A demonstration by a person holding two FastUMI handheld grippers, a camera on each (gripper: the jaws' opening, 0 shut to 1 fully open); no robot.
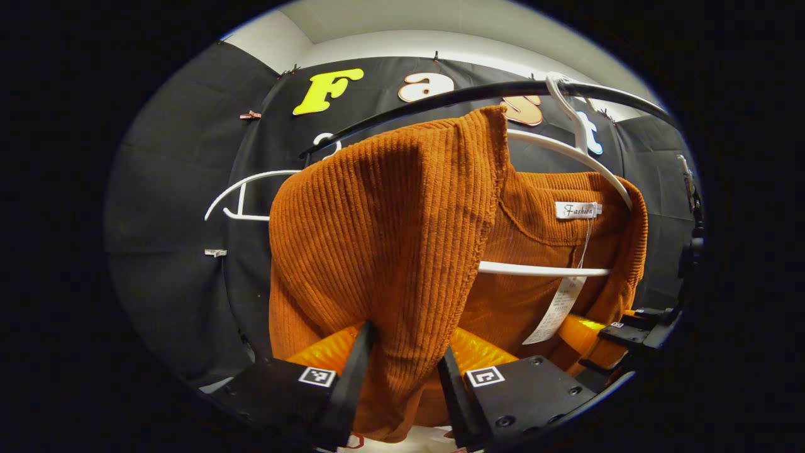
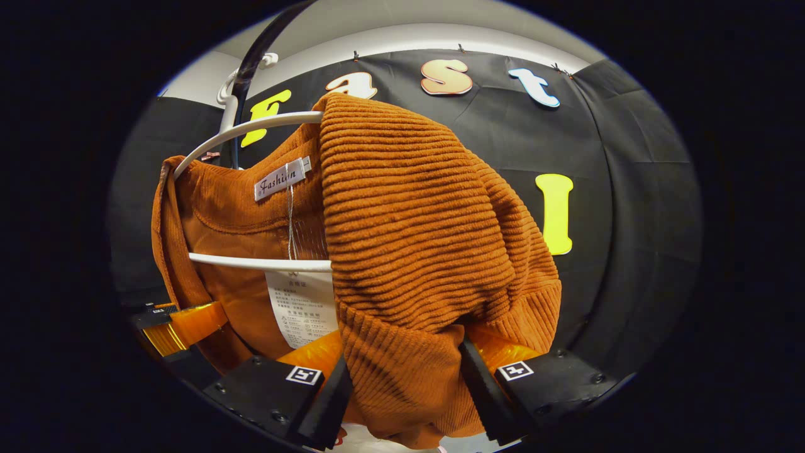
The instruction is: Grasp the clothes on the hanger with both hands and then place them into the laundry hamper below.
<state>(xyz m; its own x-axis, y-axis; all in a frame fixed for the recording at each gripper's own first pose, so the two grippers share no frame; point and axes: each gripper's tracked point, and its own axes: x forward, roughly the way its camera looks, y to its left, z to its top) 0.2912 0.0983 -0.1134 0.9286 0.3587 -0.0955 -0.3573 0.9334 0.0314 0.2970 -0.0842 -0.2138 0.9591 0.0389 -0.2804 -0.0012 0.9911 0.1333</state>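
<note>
- Behind the garment, black cloth (image 1: 176, 207) lined the booth wall beneath a pale ceiling (image 2: 402, 25); a black rail (image 1: 478, 91) crossed overhead.
- Rust-orange ribbed sweater (image 1: 390, 220) hung on a white hanger (image 1: 566, 151) hooked on that rail, long axis vertical, collar uppermost, hem downward.
- Left gripper (image 1: 405, 365) was clenched on one bunched shoulder fold.
- Right gripper (image 2: 402, 377) was clamped on the opposite shoulder fold.
- Paper tag (image 2: 302, 308) dangled inside the neckline.

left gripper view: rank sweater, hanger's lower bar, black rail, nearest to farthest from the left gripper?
1. Orange sweater: bunched between the left gripper's fingers.
2. Hanger's lower bar: right of centre, behind the fold.
3. Black rail: overhead, farthest.
</note>
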